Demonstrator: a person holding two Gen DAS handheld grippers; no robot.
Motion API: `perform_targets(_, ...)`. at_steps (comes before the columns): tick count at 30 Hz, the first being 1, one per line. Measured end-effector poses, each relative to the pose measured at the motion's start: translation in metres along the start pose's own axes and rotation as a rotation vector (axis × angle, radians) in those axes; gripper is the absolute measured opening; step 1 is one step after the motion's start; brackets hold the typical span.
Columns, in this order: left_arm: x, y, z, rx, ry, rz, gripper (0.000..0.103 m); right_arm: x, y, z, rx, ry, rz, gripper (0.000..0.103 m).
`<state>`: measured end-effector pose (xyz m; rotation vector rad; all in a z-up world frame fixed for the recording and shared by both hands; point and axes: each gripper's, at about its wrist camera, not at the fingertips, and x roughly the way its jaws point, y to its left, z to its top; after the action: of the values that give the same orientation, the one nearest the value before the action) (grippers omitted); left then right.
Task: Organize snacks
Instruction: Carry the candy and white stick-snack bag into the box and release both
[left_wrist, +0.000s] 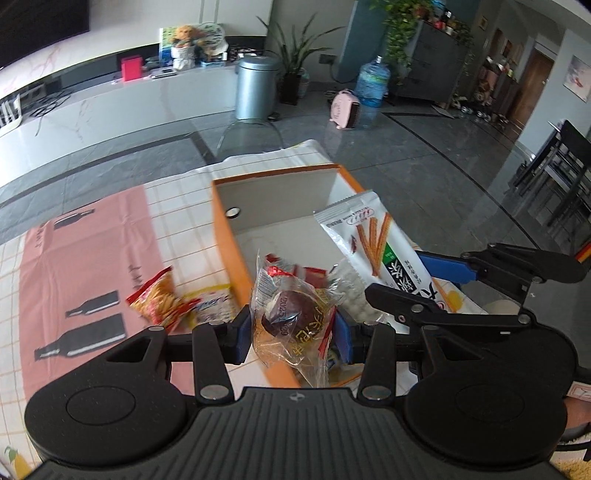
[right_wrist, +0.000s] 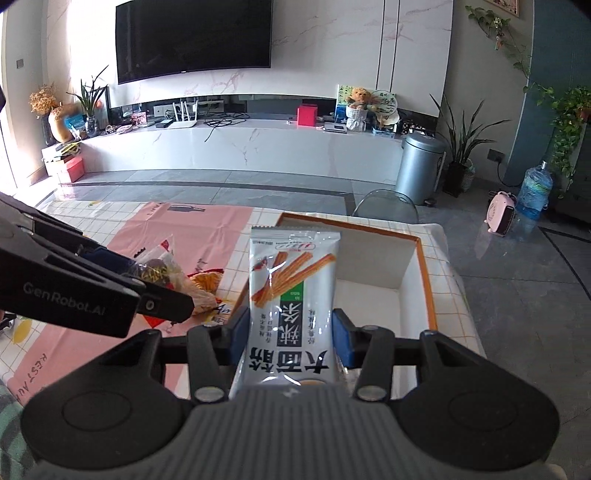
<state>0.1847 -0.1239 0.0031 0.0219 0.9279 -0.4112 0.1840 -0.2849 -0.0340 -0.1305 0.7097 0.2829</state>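
The orange-rimmed box (right_wrist: 424, 266) sits open on the checked tablecloth (left_wrist: 177, 221). The right gripper (right_wrist: 290, 332) is clamped on a white breadstick packet (right_wrist: 291, 295) held over it; the left gripper (left_wrist: 293, 332) is closed round a clear-wrapped chocolate cake (left_wrist: 291, 314) at the box's near wall. Each should probably clear the rim before letting go, one at a time. Only the left view shows snacks already inside and a red chip bag (left_wrist: 155, 299) outside; the right shows the box's bare far end.
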Motion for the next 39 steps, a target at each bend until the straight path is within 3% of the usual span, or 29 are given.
perform_targets(8,0.041,-0.033,0.022,0.108,0.036,-0.009,0.050,0.023,-0.044,0.000,-0.026,0.083,-0.060,0.045)
perform_targets(16,0.086,-0.037,0.034,0.171,0.111,0.015,0.050,0.072,-0.071,0.002,-0.044,0.197,-0.072,0.045)
perform_targets(22,0.116,-0.034,0.037,0.210,0.193,0.046,0.050,0.105,-0.072,0.004,-0.124,0.269,-0.089,0.045)
perform_targets(39,0.164,-0.012,0.035,0.224,0.255,0.055,0.050,0.159,-0.056,0.005,-0.361,0.353,-0.100,0.045)
